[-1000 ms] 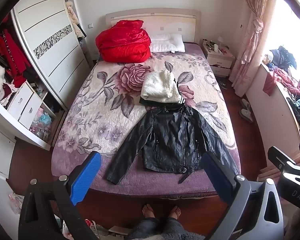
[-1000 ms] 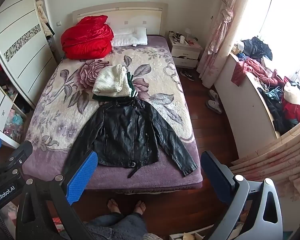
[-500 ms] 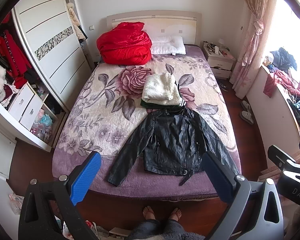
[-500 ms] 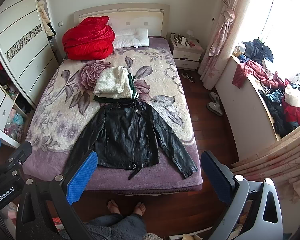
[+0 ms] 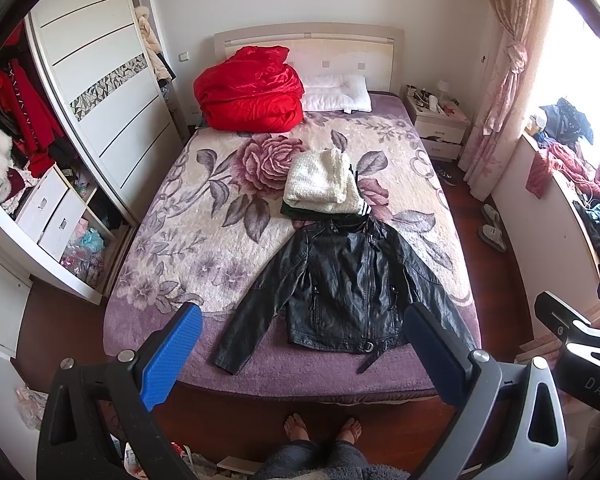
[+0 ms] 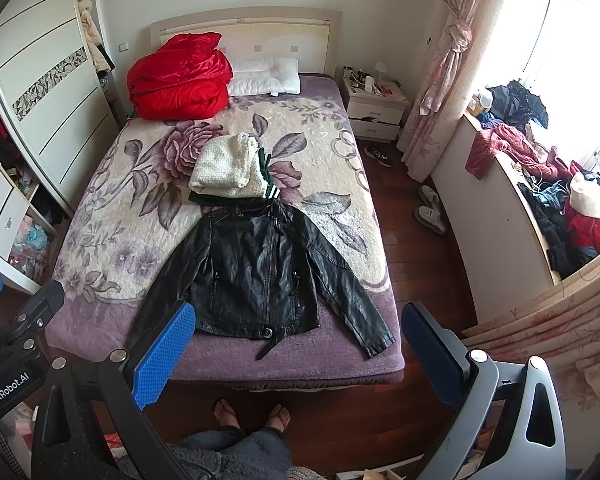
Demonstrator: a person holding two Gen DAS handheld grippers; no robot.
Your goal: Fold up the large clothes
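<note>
A black leather jacket [image 5: 348, 288] lies spread flat, front up, sleeves out, near the foot of the bed [image 5: 188, 216]; it also shows in the right wrist view [image 6: 260, 272]. Behind its collar sits a stack of folded clothes topped by a white fluffy one [image 5: 324, 180] [image 6: 228, 168]. My left gripper [image 5: 300, 352] is open and empty, held high above the bed's foot edge. My right gripper [image 6: 296, 352] is open and empty, also high above the foot edge, to the right of the left one.
A red quilt [image 5: 252, 88] and a white pillow [image 5: 336, 92] lie at the headboard. An open wardrobe [image 5: 40, 160] stands left. A nightstand [image 6: 376, 108] and a cluttered ledge [image 6: 540, 184] stand right. The person's bare feet [image 5: 324, 432] are on the wood floor below.
Both grippers have tilted down slightly, so the bed and jacket sit a little lower in each view. Nothing on the bed has moved.
</note>
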